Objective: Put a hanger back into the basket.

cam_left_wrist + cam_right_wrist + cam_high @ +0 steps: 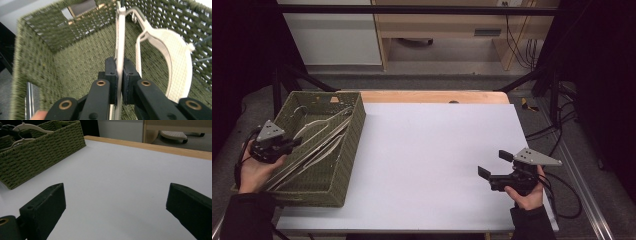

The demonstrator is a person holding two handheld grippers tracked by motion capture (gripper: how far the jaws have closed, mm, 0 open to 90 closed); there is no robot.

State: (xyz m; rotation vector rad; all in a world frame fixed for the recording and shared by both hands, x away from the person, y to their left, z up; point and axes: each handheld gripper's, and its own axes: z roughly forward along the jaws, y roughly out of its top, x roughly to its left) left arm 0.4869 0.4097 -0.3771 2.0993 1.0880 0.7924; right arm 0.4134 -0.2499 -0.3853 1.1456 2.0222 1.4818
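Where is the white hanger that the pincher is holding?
In the high view, the white hanger lies inside the green basket at the table's left side, pinched by the left gripper near the basket's near end.

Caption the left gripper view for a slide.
Left gripper, jaws shut on a cream hanger, inside the green woven basket.
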